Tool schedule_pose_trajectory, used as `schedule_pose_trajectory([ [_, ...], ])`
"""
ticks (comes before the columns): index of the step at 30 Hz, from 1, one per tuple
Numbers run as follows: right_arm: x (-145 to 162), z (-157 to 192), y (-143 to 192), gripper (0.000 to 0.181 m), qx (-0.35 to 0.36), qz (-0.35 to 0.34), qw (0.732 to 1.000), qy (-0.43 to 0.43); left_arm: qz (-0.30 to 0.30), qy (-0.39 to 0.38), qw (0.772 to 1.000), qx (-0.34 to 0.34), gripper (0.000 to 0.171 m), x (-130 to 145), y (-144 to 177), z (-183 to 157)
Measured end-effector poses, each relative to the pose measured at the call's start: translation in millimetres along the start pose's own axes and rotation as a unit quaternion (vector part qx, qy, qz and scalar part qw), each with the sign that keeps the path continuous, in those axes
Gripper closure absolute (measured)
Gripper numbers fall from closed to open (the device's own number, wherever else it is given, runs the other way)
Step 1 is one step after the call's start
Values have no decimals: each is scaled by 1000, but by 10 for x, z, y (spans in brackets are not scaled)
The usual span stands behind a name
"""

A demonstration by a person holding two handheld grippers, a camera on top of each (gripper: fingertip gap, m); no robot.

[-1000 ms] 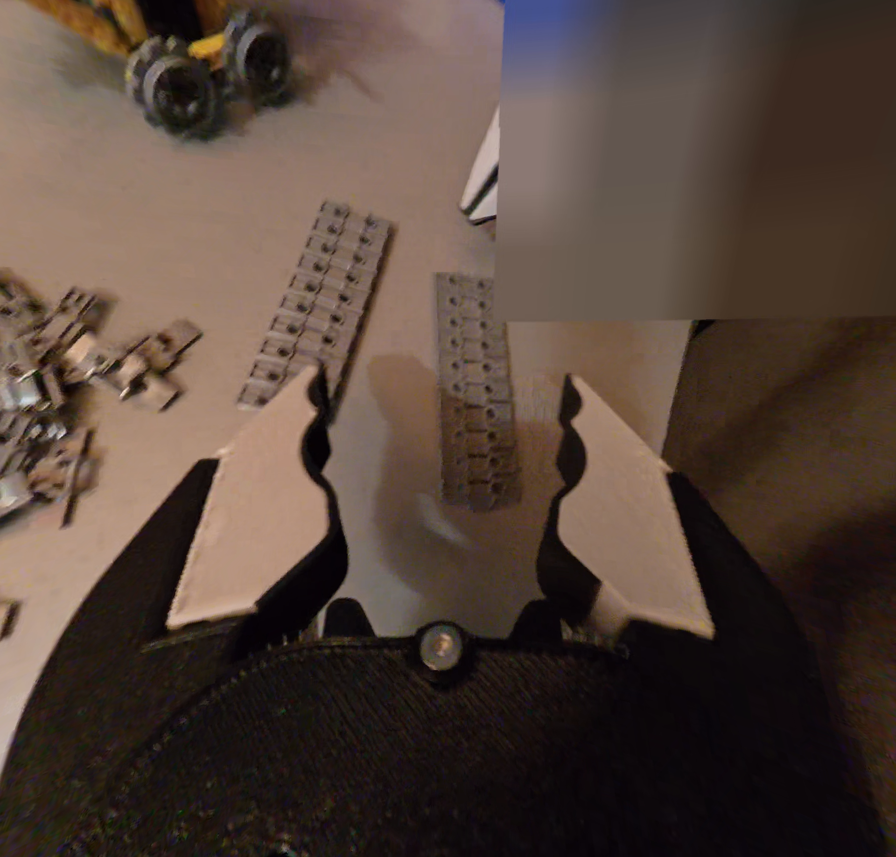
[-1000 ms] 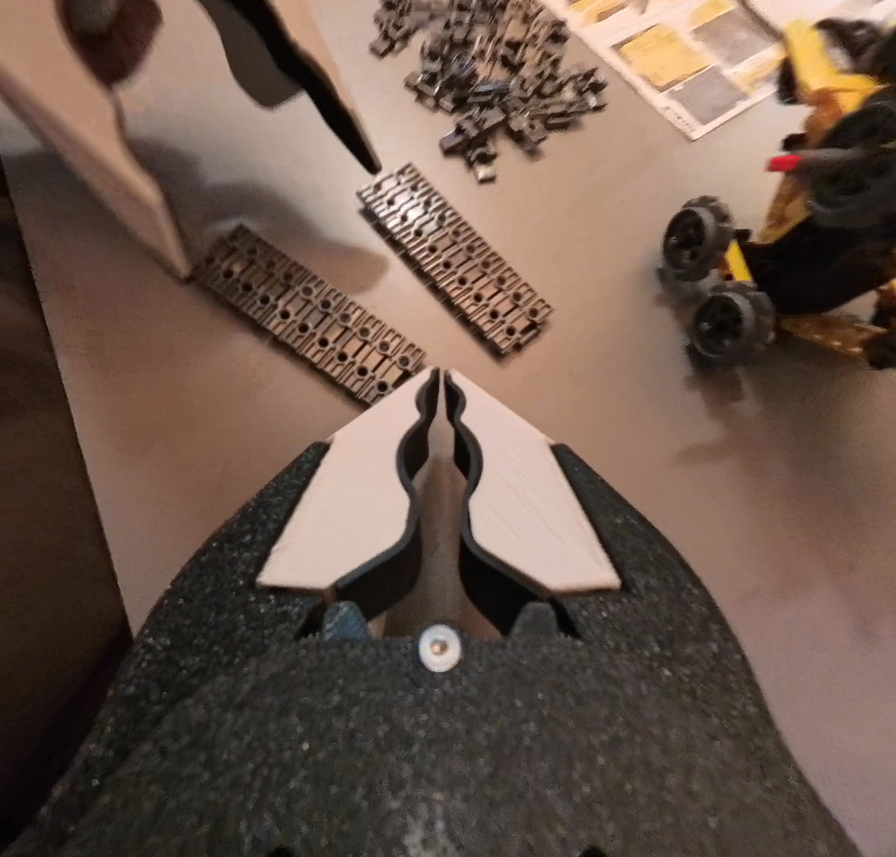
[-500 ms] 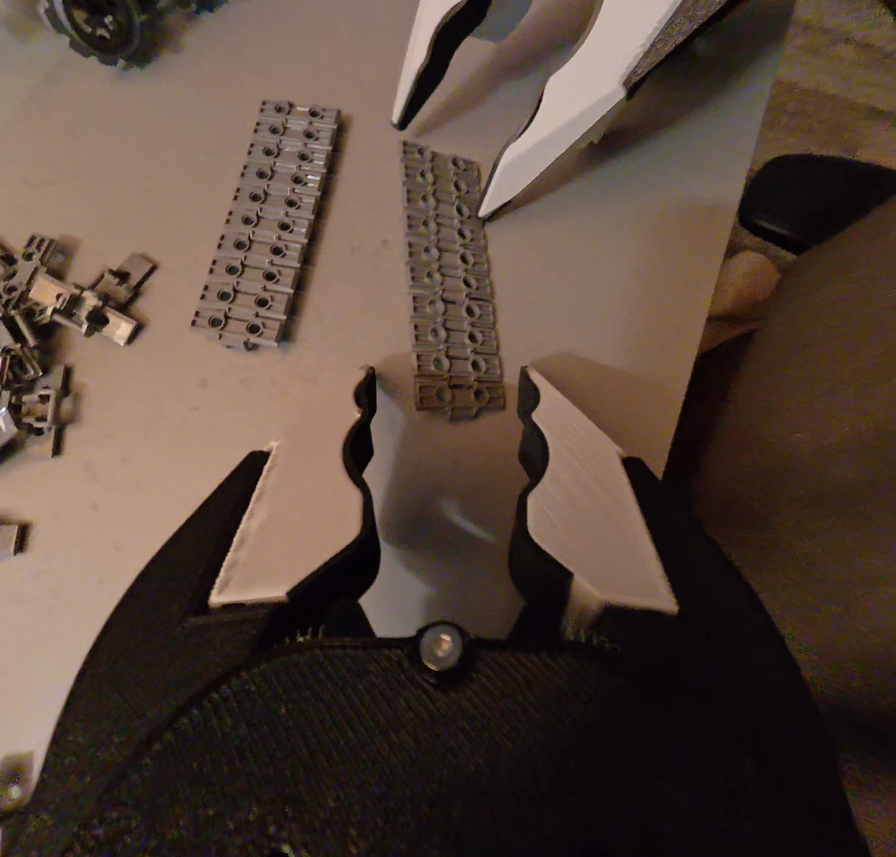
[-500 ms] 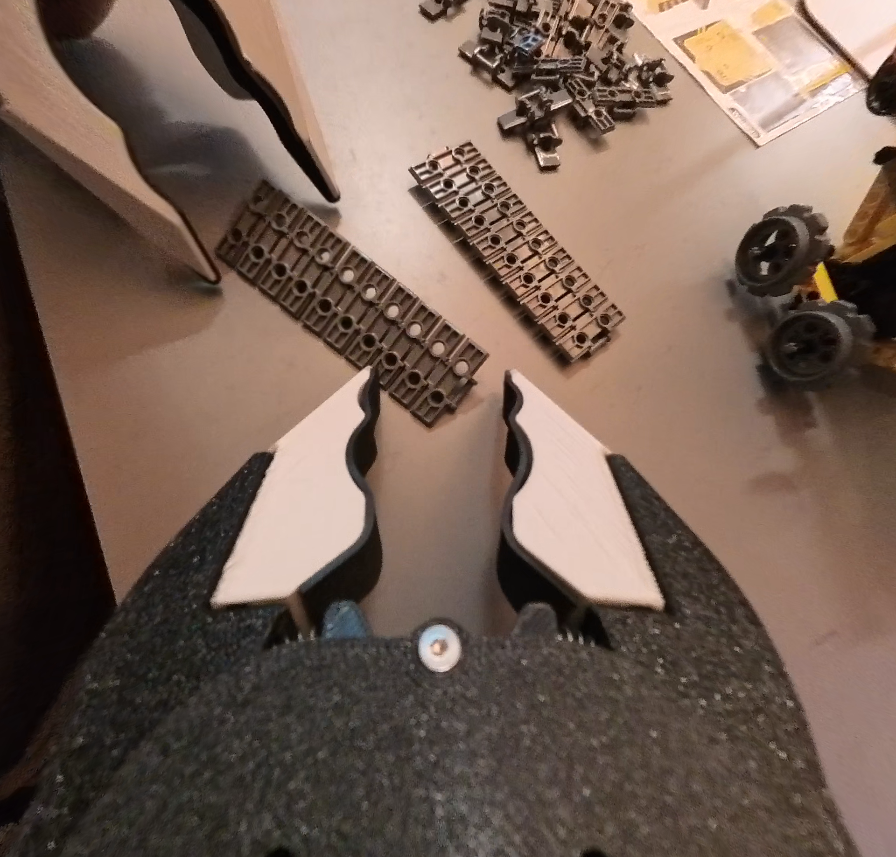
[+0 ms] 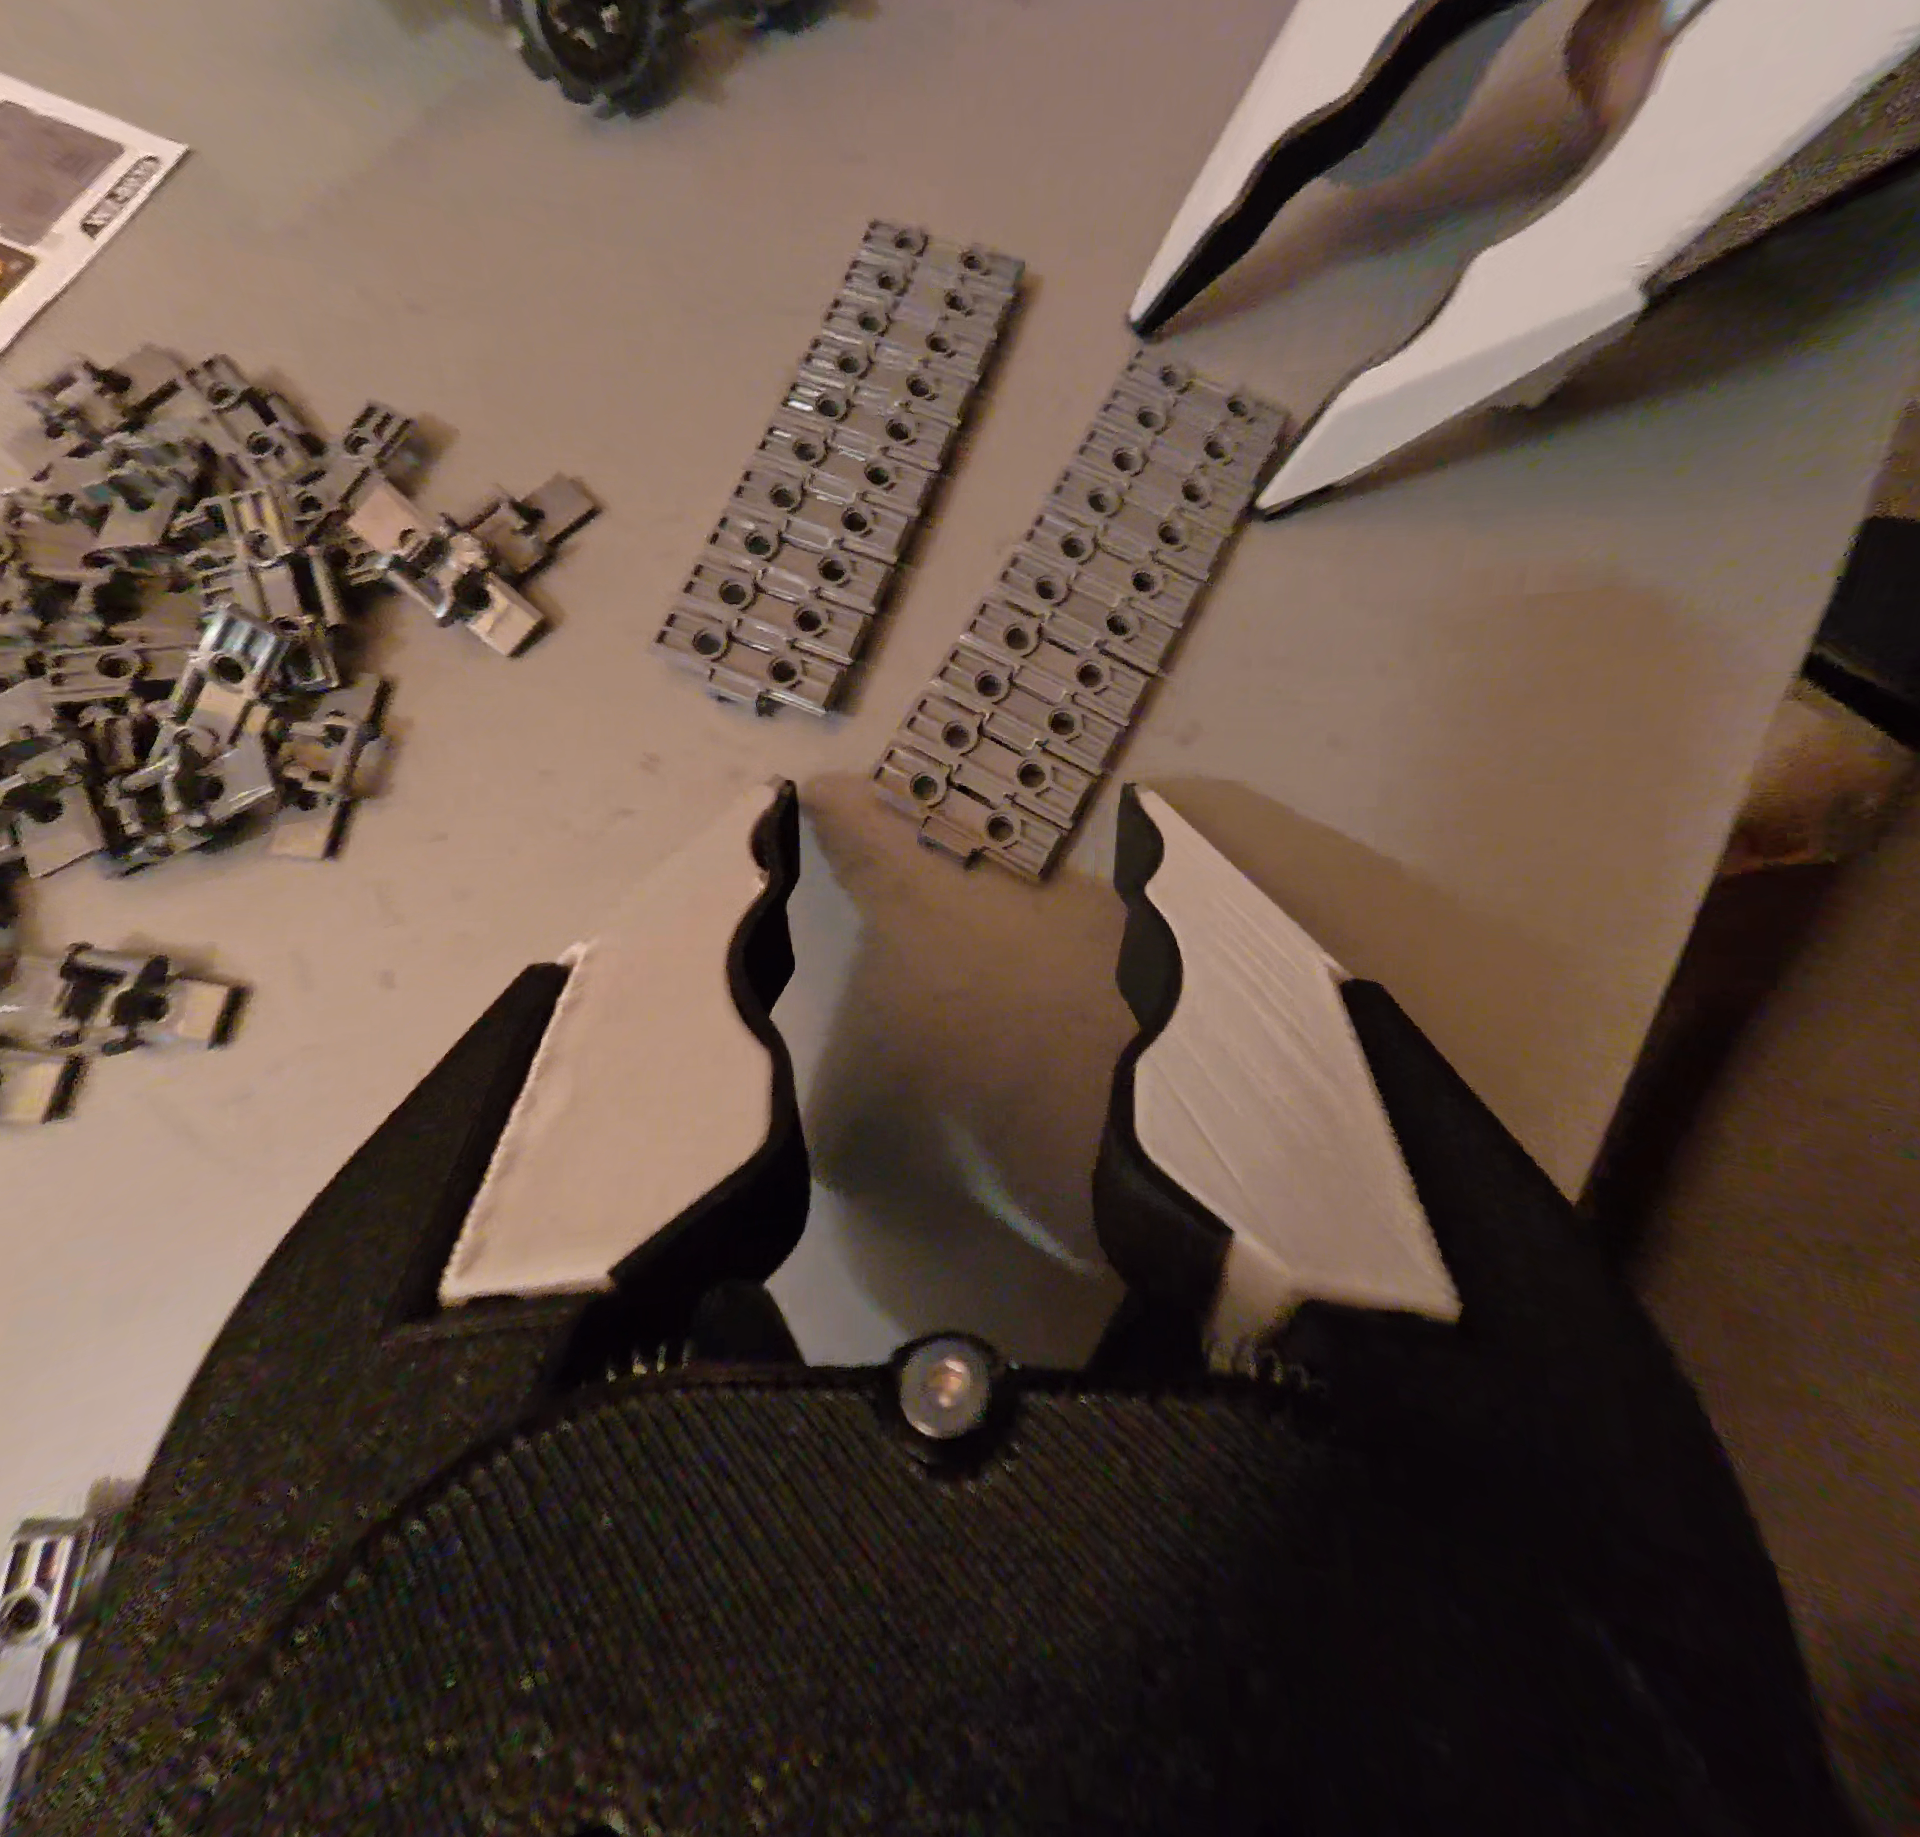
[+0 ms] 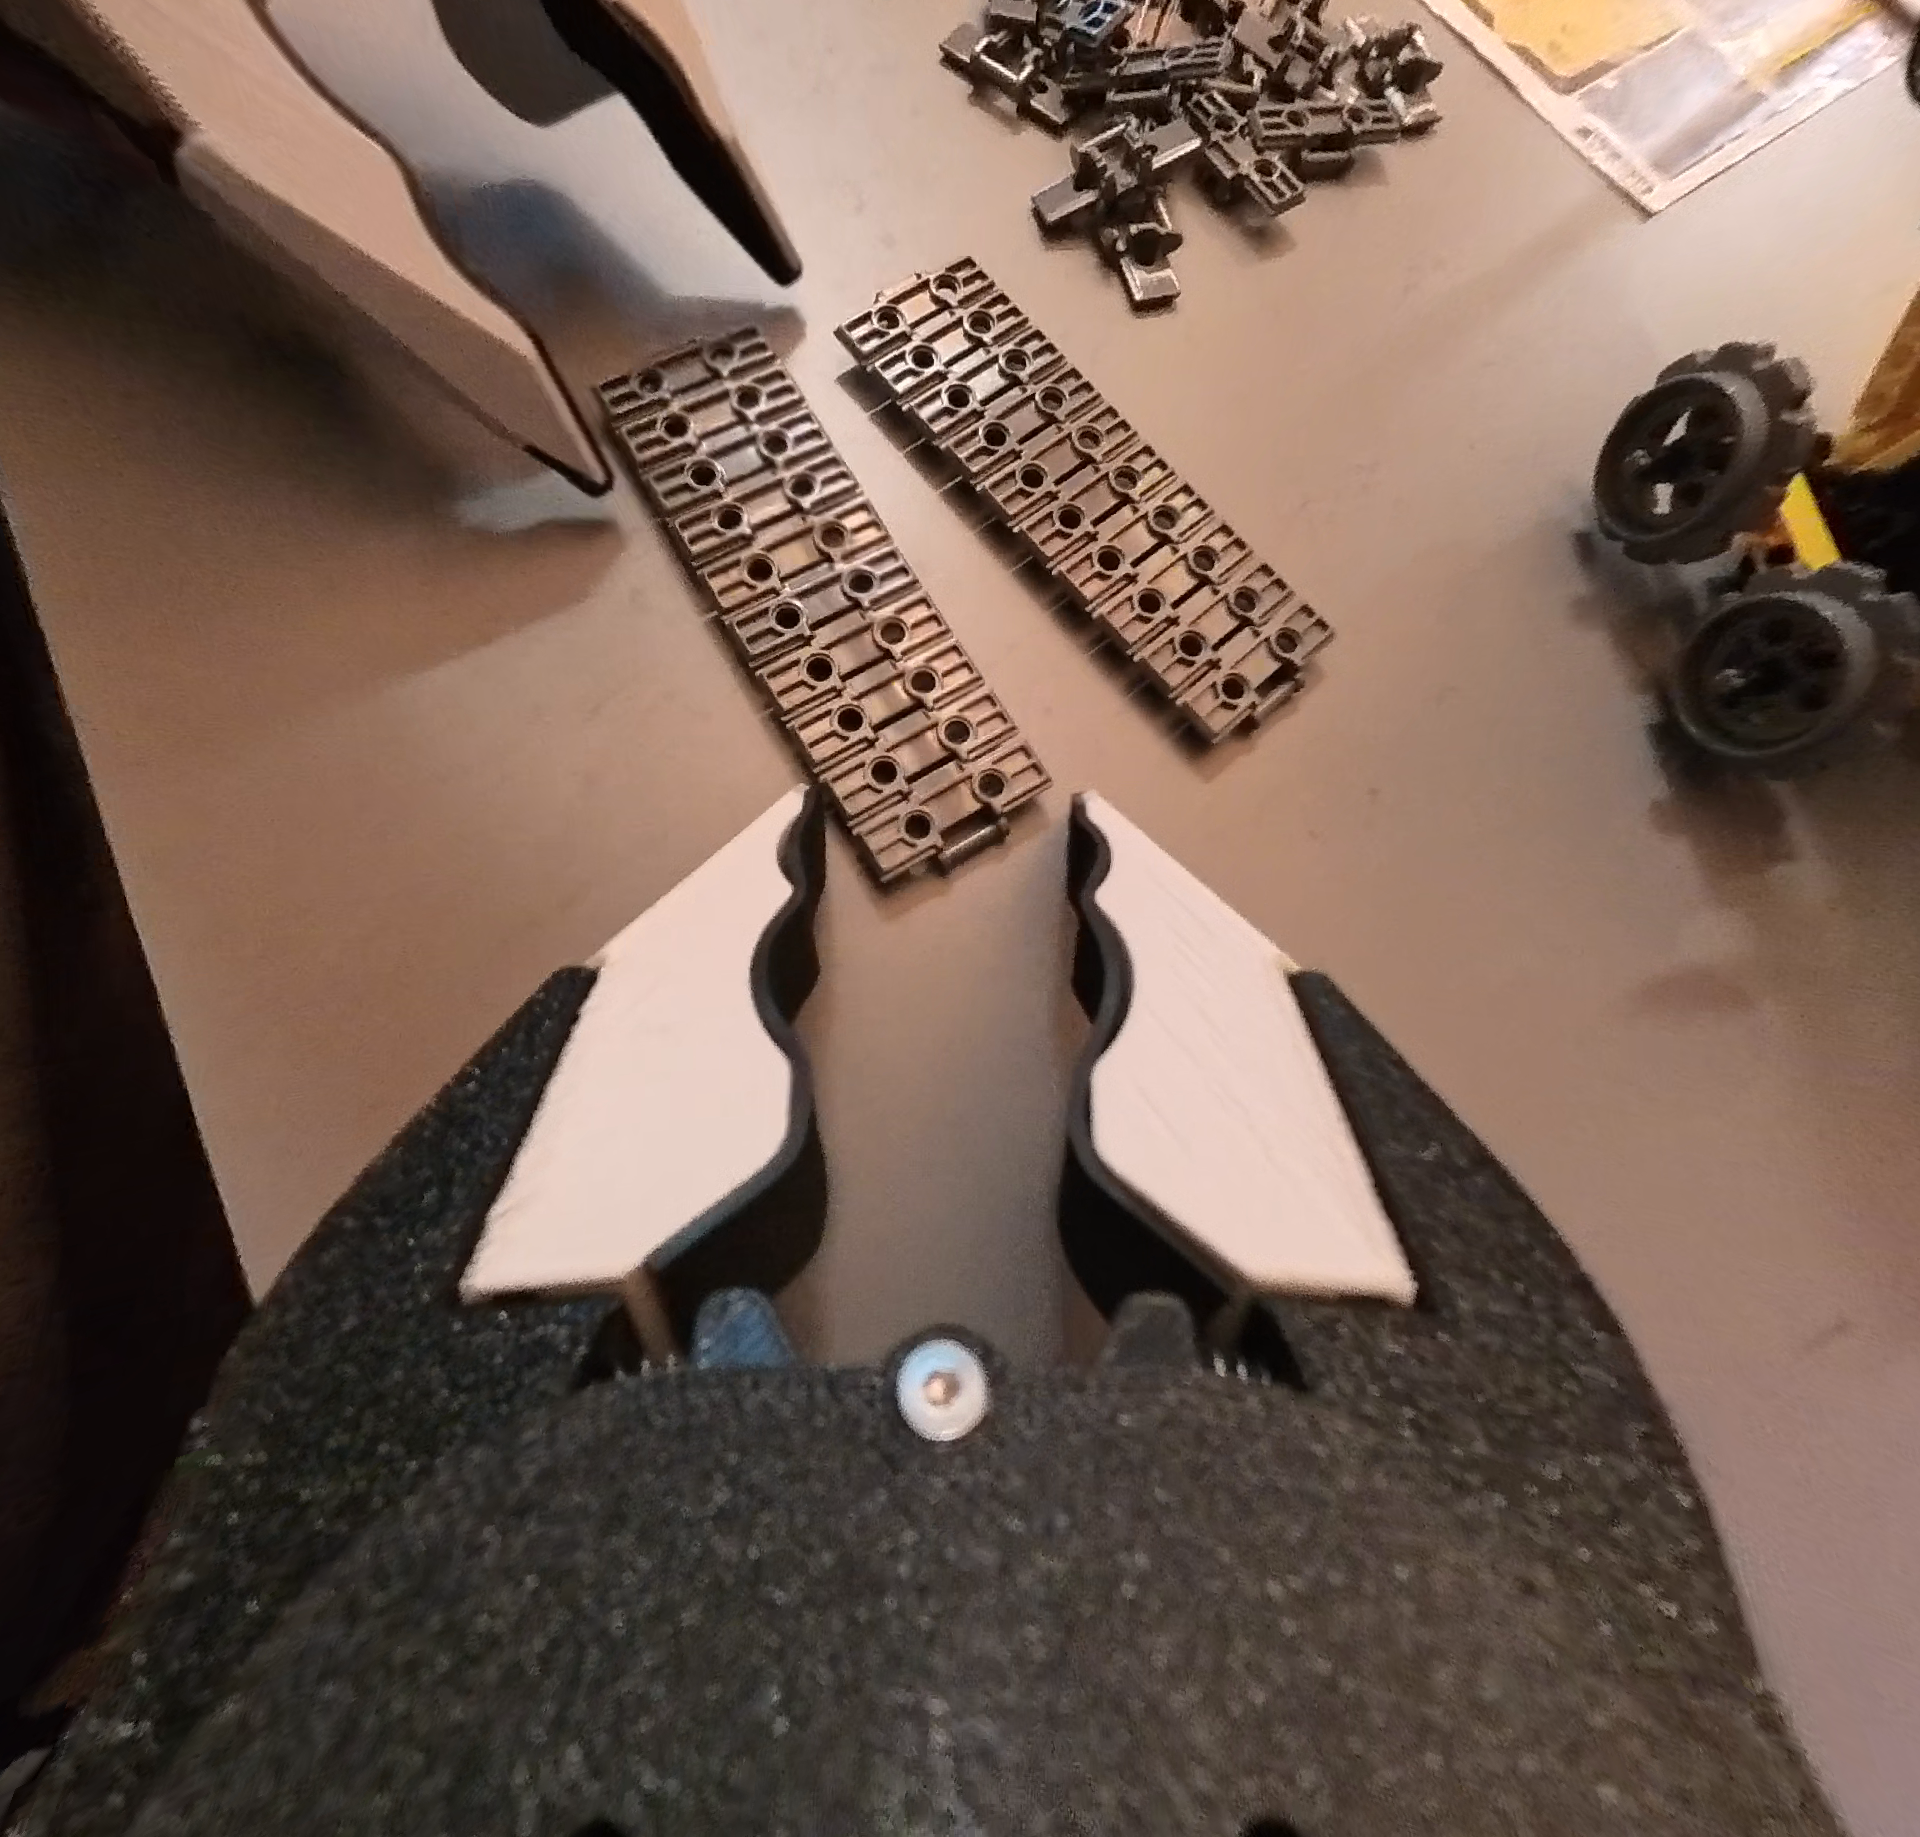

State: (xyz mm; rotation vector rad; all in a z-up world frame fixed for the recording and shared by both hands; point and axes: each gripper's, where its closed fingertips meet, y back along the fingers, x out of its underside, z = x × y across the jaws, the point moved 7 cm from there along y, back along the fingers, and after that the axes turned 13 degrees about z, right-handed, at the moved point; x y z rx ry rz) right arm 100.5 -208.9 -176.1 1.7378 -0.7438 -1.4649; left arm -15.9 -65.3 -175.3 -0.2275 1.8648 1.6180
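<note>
Note the left gripper, spread wide and empty, poised just short of one end of the nearer track strip, with the jaws parted by slightly more than the strip's width. Find the right gripper likewise parted and empty, at the strip's opposite end, so that both sets of tips face each other along it (contact with the strip cannot be told from either view). Look just beside it for a second track strip, lying flat and nearly parallel, apart by a narrow gap. Judge both strips as chains of hinged links, likely to sag if held at one end only. Farther left, see a heap of loose grey links on the grey table, a printed sheet, and, beyond, the black wheels of a yellow model.
</note>
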Motion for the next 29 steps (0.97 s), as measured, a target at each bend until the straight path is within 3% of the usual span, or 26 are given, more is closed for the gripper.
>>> schedule_pose_trajectory([
  [3,0,-8,-13,139,-28,4,1000,-7,5,-14,1000,24,117,3,-8,-44],
  [5,0,2,-10,130,-48,3,999,-4,10,-18,1000,20,122,1,-24,-48],
  [13,42,-167,1,145,-42,3,999,-7,8,-18,1000,19,132,-68,-64,-39],
  [18,44,-201,2,145,-47,2,999,-12,9,-1,1000,4,129,-84,-79,2],
  [24,23,-208,-7,142,-6,2,1000,3,5,25,999,-32,117,-95,-77,81],
  [29,9,-202,-10,143,-2,0,1000,11,9,37,999,-34,119,-111,-97,114],
])
